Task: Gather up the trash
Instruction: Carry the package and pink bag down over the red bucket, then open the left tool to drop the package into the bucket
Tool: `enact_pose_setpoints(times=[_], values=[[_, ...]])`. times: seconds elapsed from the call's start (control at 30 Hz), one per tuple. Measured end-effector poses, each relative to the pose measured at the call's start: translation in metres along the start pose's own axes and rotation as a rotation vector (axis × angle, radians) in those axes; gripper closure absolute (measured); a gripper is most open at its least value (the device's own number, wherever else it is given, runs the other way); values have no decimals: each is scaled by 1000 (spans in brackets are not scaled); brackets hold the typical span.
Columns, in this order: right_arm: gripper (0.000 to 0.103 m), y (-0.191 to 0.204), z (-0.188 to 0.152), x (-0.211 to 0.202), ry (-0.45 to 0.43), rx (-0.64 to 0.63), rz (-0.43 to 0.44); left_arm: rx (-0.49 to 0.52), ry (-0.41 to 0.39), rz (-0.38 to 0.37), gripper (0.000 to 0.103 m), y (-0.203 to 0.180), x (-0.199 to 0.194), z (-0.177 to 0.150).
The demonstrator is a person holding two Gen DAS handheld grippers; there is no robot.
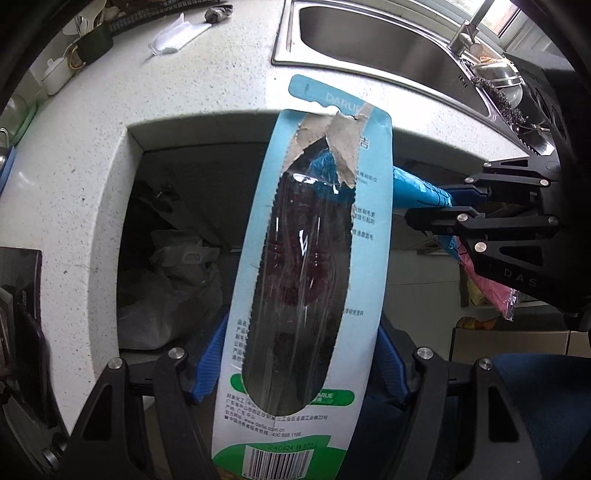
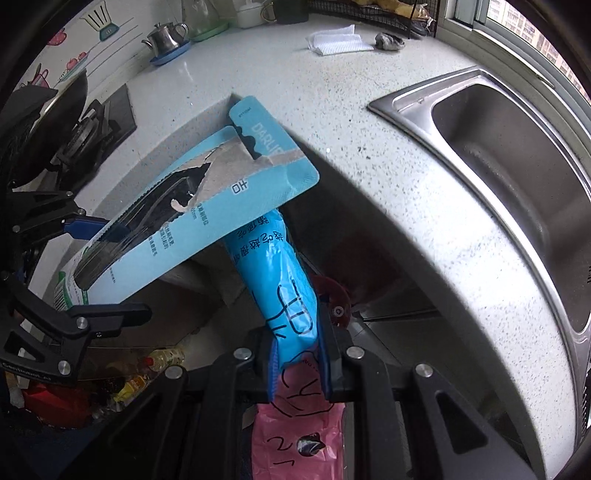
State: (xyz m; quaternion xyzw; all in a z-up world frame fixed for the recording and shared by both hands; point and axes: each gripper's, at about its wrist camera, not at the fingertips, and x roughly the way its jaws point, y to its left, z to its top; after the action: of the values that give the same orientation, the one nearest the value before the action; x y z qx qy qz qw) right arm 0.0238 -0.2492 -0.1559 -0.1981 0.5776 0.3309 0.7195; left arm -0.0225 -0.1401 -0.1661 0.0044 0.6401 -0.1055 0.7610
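Soft daylight from the window [image 2: 532, 29], dim under-counter recess, strong fisheye bending, dark vignetted corners, sharp focus

Opening in the speckled countertop [image 1: 92, 206] below both grippers, its floor crowded with crumpled plastic bags [image 1: 173, 280]. Toothbrush blister card [image 1: 306, 266] spans most of the gap; blue snack wrapper [image 2: 280, 280] hangs just beside it. Sink [image 2: 517, 155] rim bounds the right. Stove [image 2: 92, 122] blocks the left.
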Motion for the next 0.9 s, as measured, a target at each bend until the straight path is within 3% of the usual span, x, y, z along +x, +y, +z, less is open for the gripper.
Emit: enact_pose_setpoints(times=[0.27,0.6,0.9], values=[[87,8,-19,71,106,60,9,-49,66,-49,33,11,60,-14],[87,-12,-34,191,204,184,22,-89,141,-64,33,23,182,-18],[87,-38,-51,296,289,264,-15,-60,203,-64,33,34,279,-20]])
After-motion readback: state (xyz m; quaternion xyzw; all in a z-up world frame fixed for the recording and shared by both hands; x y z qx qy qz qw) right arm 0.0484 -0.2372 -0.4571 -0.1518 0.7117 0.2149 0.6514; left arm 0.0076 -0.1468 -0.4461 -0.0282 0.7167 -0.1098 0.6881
